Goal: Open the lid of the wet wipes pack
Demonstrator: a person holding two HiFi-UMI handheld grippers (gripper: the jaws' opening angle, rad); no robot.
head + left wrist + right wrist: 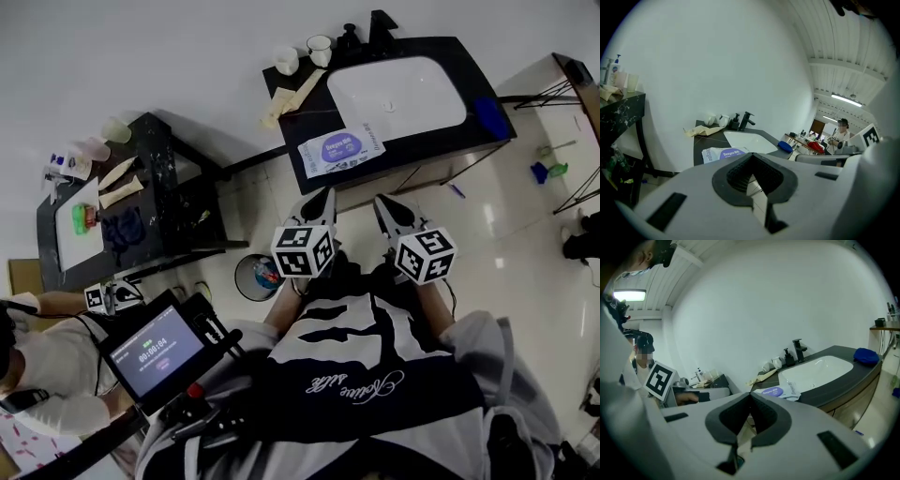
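worktop (309, 122): dark slab against the white wall, ahead of and below both claws. Everything for this job sits on it.
sink (398, 94): white basin takes the middle and right of the worktop, faucet (380, 23) behind it. That leaves only the left strip and front edge for flat items.
cloth (291, 94): beige, lies on the left strip behind the pack and apart from it, so it's not in my path.
wet wipes pack (341, 150): flat on the worktop's front-left corner, just beside the sink rim, top face up. Being close to the edge, I judge it easy to reach from where I stand.
lid (344, 147): I take it to be the purple oval patch on top. It looks flat, so I read it as not opened, but the flap edge is too small to make out.
left claw (320, 208): held at chest height, pointing at the pack, well apart from it. Its own view shows the tips pressed together with nothing between them.
right claw (391, 216): alongside the left one, same aim. Tips are together and it holds nothing.
stage: approach, no contact with the pack.
next (my call): one claw pins the soft pack so it can't slide toward the edge while the other catches the lid tab.
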